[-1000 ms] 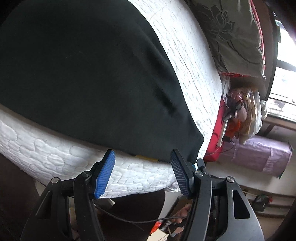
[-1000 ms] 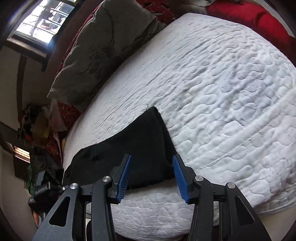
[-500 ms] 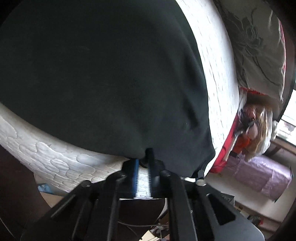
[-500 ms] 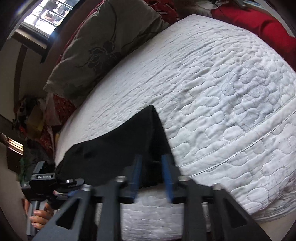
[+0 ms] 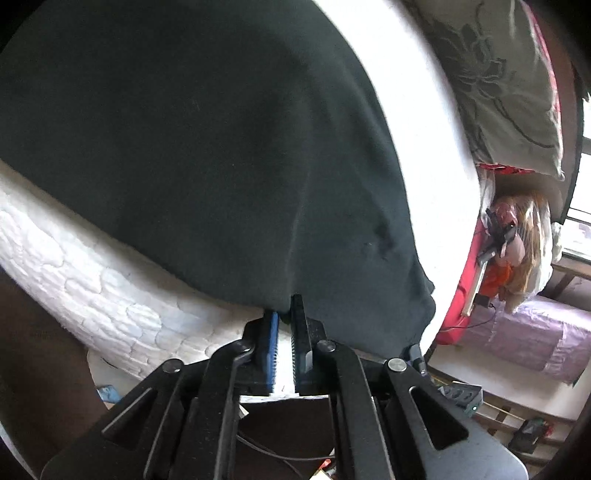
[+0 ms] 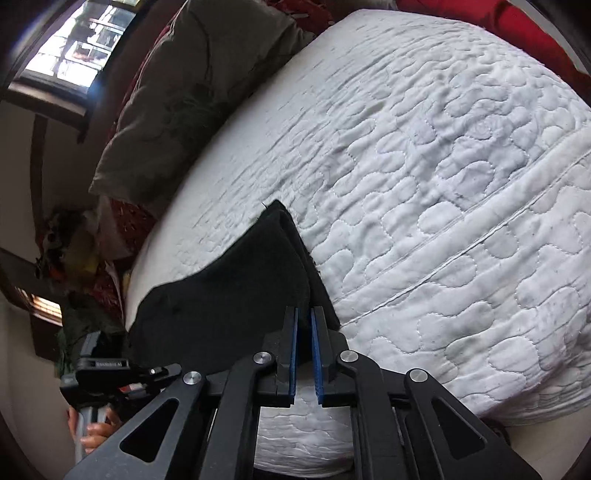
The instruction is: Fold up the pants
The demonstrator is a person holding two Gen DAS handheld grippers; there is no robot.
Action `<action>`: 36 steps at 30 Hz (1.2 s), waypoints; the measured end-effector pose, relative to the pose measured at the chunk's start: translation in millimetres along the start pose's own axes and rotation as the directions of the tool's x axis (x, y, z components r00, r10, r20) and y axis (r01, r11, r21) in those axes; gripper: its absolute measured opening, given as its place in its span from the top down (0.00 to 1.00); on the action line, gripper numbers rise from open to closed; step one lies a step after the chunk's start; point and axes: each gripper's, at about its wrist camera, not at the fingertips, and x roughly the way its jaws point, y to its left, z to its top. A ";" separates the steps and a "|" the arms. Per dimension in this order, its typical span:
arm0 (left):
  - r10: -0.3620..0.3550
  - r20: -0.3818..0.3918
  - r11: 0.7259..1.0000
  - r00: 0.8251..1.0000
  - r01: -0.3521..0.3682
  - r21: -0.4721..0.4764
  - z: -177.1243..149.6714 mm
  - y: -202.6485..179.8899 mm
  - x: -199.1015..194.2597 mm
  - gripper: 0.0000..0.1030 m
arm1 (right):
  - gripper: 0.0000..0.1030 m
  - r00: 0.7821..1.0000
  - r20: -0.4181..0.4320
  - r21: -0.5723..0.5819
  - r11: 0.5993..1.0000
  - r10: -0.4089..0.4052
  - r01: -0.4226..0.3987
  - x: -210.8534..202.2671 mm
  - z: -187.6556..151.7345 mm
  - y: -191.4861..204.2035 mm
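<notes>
Black pants (image 5: 207, 147) lie on the white quilted mattress (image 5: 85, 273) along its near edge. In the left wrist view my left gripper (image 5: 283, 314) is shut on the pants' near hem, which rises a little in a ridge above the jaws. In the right wrist view the pants (image 6: 236, 295) taper to a corner further in on the bed. My right gripper (image 6: 303, 317) is shut on their near edge at the right end. The left gripper (image 6: 110, 373) and the hand holding it show at the lower left there.
A grey flowered pillow (image 6: 192, 85) lies at the head of the bed, also in the left wrist view (image 5: 509, 81). Red bedding (image 6: 517, 22) sits at the far right. Clutter and a purple wrapped bundle (image 5: 528, 339) stand beside the bed. A window (image 6: 70, 40) is behind.
Both grippers moved in from open to shut on the pants' near edge. The fabric is now lifted slightly at each grip.
</notes>
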 end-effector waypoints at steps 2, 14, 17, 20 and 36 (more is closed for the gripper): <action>-0.013 0.001 1.000 1.000 0.013 0.006 -3.0 -1.4 -1.3 0.82 | 0.76 1.000 0.022 -0.013 1.000 -0.011 0.011 -9.6 5.9 2.6; -0.003 -0.031 1.000 1.000 0.003 -0.023 -2.7 -1.8 15.1 0.71 | 0.97 0.995 0.078 -0.142 0.987 -0.065 0.076 22.2 54.6 36.0; -0.005 -0.027 0.999 1.000 0.004 -0.037 -2.5 1.6 13.9 0.71 | 0.97 0.992 0.093 -0.125 0.988 -0.084 0.095 26.4 61.0 32.6; -0.028 -0.027 0.999 0.999 0.027 -0.038 -9.3 0.1 13.3 0.71 | 0.91 0.993 0.051 -0.125 0.986 -0.106 0.112 32.9 62.5 23.6; -0.135 -0.101 0.988 0.986 0.126 -0.091 -34.8 -35.4 63.4 0.50 | 0.58 0.996 -0.004 0.130 0.987 0.092 -0.090 -6.5 23.3 -44.3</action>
